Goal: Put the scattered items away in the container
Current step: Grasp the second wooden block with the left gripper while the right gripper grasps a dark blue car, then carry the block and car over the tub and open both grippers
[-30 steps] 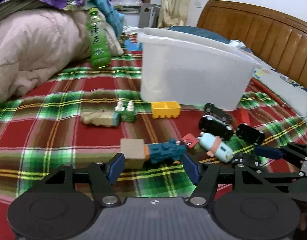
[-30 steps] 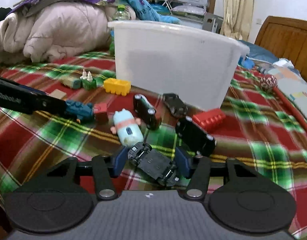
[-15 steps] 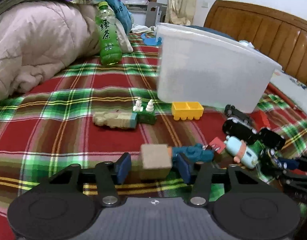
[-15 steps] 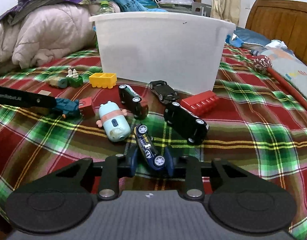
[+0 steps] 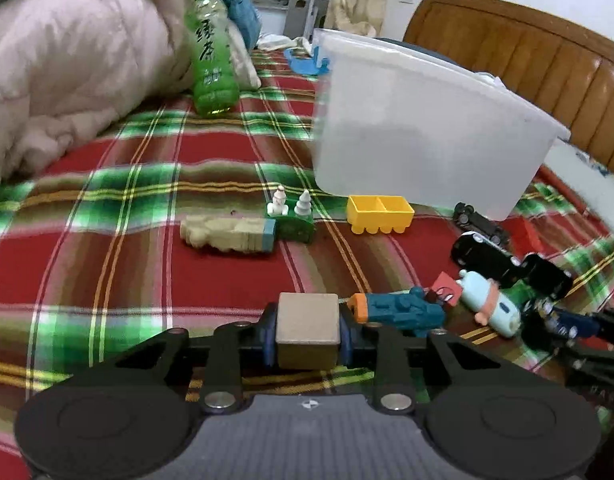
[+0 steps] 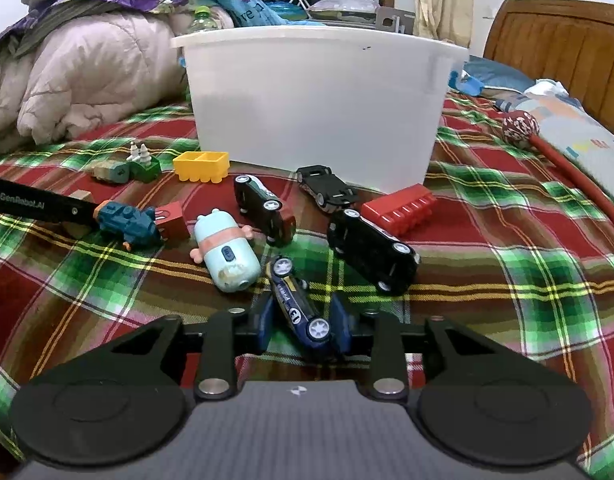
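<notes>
Left gripper (image 5: 308, 336) closing, pads against a tan block (image 5: 308, 330) low on the plaid bed. Right gripper (image 6: 300, 320) with jaws opening around a blue car (image 6: 297, 308) lying askew between them (grip apparently being reset). The tub (image 6: 319, 100) stands ahead of both, beyond the remaining scattered toys.

A bed with a red and green plaid blanket (image 6: 507, 280) carries a white plastic container (image 6: 315, 100), a green tea bottle (image 5: 211, 52), a yellow block (image 6: 201, 166), a red block (image 6: 401, 208), black toy cars (image 6: 371, 250) and a pale quilt (image 5: 67, 80).
</notes>
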The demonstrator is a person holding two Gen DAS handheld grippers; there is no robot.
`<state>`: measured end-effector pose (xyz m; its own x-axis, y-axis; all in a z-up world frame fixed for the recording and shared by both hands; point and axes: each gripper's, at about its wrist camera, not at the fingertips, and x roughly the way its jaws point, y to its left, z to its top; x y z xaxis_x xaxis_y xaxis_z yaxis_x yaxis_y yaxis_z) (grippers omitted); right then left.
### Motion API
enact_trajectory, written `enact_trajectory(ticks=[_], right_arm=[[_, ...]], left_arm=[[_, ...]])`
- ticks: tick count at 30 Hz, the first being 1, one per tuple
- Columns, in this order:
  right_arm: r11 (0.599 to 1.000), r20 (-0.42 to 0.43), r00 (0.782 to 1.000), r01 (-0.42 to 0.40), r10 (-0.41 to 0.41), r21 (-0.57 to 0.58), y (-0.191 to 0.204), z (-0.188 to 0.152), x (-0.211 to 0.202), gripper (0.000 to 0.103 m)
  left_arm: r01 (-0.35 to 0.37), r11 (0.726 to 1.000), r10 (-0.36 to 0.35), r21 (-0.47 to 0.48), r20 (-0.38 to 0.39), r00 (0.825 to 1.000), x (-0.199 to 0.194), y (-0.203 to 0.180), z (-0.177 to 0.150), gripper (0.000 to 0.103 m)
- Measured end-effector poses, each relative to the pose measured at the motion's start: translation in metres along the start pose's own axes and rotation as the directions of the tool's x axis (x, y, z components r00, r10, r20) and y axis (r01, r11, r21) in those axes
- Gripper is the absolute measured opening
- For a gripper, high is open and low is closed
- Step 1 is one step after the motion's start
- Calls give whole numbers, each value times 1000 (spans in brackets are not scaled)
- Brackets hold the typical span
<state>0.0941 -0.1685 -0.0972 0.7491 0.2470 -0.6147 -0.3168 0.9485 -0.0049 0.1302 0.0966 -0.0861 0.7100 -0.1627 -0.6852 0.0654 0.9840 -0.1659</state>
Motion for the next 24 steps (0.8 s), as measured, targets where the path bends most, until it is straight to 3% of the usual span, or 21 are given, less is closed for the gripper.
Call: enact_trajectory(ticks=[4,6,13,15,24], right_arm=[[1000,4,1000,3,-3,-29,1,-5,0,51],[998,6,1000,7,-6,-56,5,-5,0,44],[997,19,1000,21,-20,-75,10,-10,-5,44],[997,15,1000,19,-17,-76,11,-11,-6,30],[1000,12,1000,-27,27,-2,10,1,-11,30]], left_arm=[[19,1000,-19,-23,0,1000,-7,1,-3,32],[24,1000,-24,-21,-7,1000,-8,0,-4,33],[-4,1000,4,11,8,1000,-5,-5,-10,33],[-6,1000,5,23,16,1000,-6,-6,-9,33],[20,999,-24,33,97,995,-38,-14,7,32]])
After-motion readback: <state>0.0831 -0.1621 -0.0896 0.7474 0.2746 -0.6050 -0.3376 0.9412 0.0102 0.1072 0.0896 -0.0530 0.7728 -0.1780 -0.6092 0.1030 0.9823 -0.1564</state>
